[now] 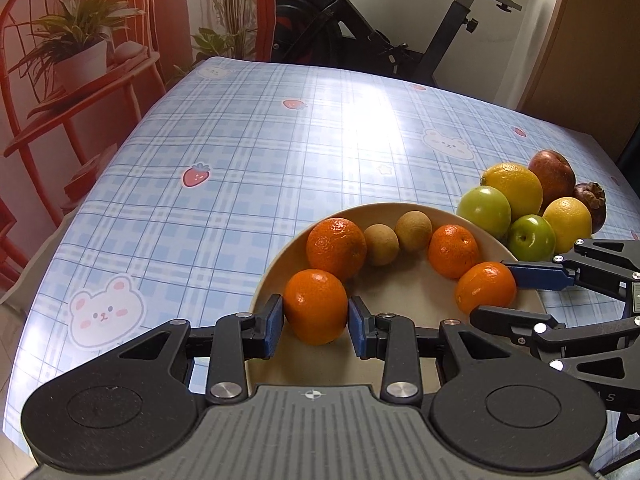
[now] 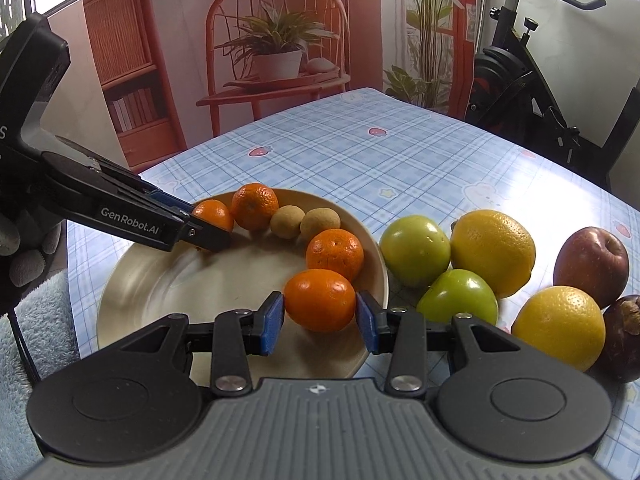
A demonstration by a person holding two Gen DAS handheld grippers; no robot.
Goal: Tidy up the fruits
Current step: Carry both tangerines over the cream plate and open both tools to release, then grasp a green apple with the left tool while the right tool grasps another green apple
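A beige plate (image 1: 400, 206) (image 2: 180, 280) lies on the checked tablecloth. My left gripper (image 1: 316, 312) (image 2: 208, 224) is shut on a mandarin (image 1: 316, 306) (image 2: 214, 214) at the plate's left side. At the right side of the plate my right gripper (image 2: 320, 312) (image 1: 492, 290) is shut on another mandarin (image 2: 320, 300) (image 1: 486, 288). Both held mandarins sit low at the plate; whether they rest on it I cannot tell. Two more mandarins (image 1: 336, 246) (image 1: 454, 250) and two small brown fruits (image 1: 380, 244) (image 1: 414, 230) line the plate's far rim.
Right of the plate lies a cluster on the cloth: two green apples (image 2: 414, 250) (image 2: 458, 298), two yellow citrus (image 2: 494, 252) (image 2: 560, 326), a red apple (image 2: 592, 266) and a mangosteen (image 2: 624, 336). An exercise bike (image 1: 360, 20) stands behind the table. A gloved hand (image 2: 24, 256) holds the left gripper.
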